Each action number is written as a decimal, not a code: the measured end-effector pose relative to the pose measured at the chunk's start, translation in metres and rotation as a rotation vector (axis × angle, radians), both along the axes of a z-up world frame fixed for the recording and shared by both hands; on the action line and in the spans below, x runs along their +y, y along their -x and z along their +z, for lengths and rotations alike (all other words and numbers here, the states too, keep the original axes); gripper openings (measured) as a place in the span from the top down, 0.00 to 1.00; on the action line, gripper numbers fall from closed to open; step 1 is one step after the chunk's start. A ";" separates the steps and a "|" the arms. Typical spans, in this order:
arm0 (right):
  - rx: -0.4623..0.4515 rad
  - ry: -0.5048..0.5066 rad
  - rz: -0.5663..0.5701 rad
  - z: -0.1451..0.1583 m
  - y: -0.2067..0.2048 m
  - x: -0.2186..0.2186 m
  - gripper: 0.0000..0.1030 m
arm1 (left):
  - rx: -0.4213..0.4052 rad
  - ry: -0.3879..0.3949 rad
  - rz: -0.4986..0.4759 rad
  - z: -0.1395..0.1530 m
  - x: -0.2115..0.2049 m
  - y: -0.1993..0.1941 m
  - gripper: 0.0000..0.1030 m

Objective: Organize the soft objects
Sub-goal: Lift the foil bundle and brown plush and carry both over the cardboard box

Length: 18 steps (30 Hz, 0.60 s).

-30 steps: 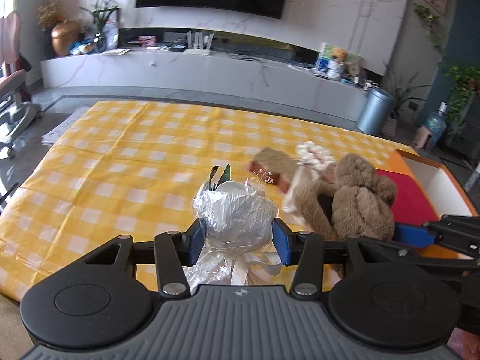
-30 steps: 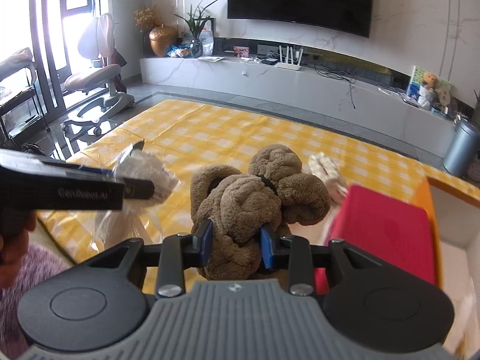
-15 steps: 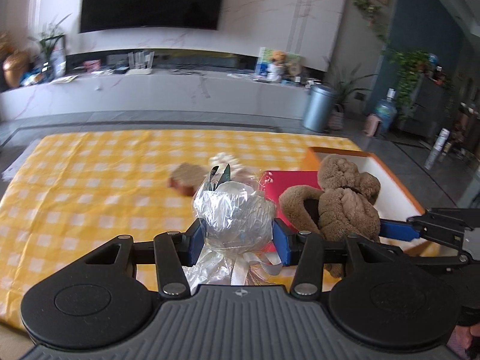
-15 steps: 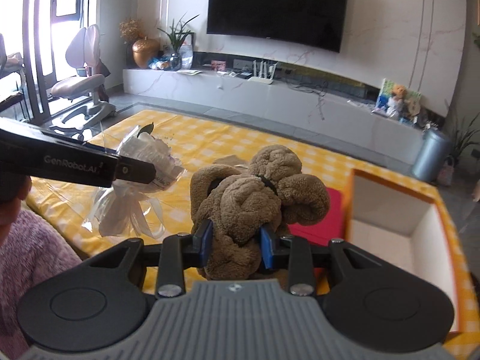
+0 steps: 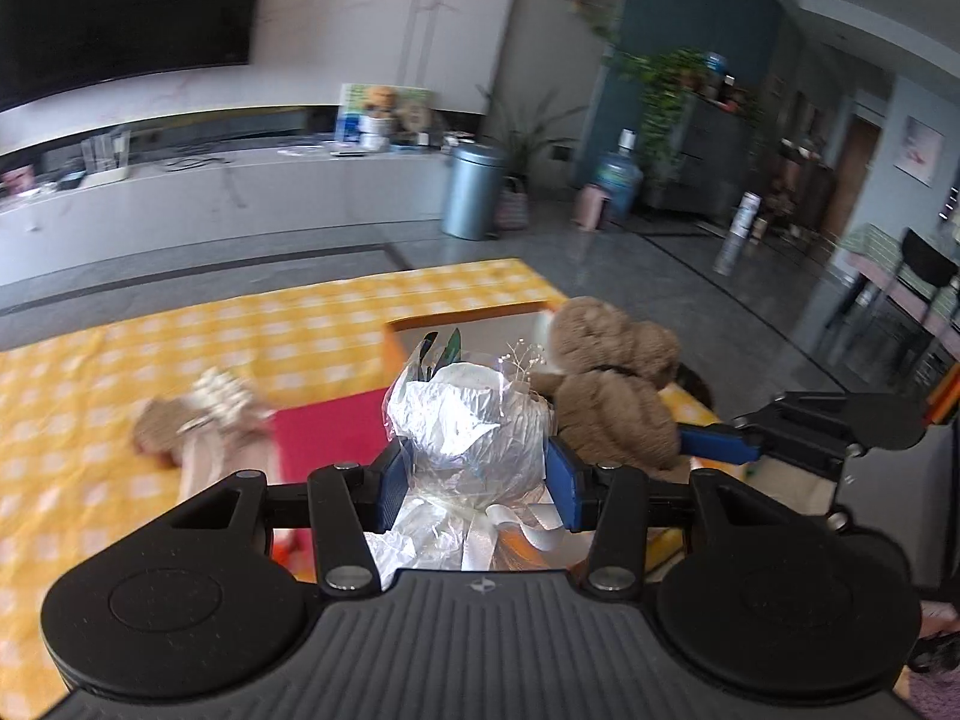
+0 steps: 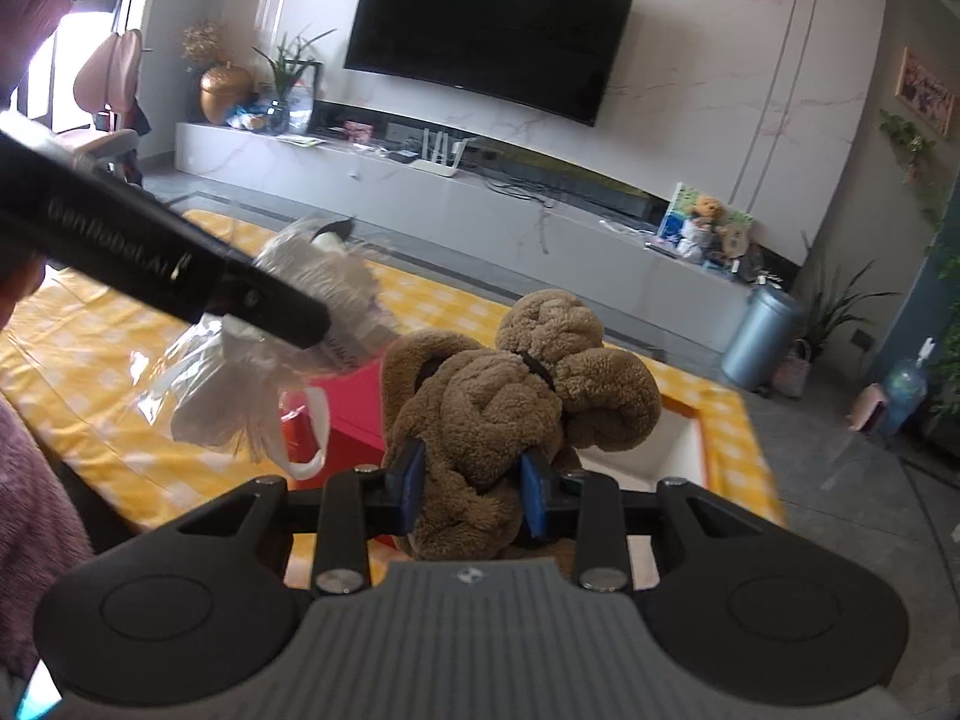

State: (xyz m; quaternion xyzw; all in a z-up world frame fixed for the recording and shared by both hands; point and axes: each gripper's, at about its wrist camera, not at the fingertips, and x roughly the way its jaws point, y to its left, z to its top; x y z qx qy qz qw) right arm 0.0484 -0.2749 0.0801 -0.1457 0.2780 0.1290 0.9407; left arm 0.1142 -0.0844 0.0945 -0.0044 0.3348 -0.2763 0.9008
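In the left wrist view, your left gripper [image 5: 474, 483] points slightly down and grips the wrapped bouquet [image 5: 471, 426] between its blue pads, in the air above the red lid [image 5: 324, 438]. A second ago it was over the yellow cloth [image 5: 90, 372].

In the right wrist view, your right gripper [image 6: 474, 489] clamps the brown plush toy [image 6: 498, 414], now beside the open box [image 6: 660, 450].

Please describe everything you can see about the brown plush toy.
The brown plush toy looks soft, with curly, fleecy fabric. It has a rounded head, bulging limbs and a thin dark band at the neck. The right gripper is shut on its lower body and holds it in the air, upright, above the orange-rimmed box. In the left wrist view it hangs close beside the wrapped bouquet.
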 end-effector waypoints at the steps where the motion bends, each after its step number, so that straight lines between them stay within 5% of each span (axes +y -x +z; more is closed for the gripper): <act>1: -0.001 0.006 -0.006 0.000 -0.002 -0.005 0.68 | 0.001 0.000 -0.016 0.000 -0.009 -0.003 0.47; 10: 0.028 0.049 -0.034 -0.015 -0.023 -0.043 0.68 | 0.038 -0.011 -0.103 -0.012 -0.068 -0.044 0.47; 18: 0.089 0.092 -0.014 -0.038 -0.054 -0.068 0.68 | 0.068 -0.115 -0.133 -0.040 -0.107 -0.074 0.48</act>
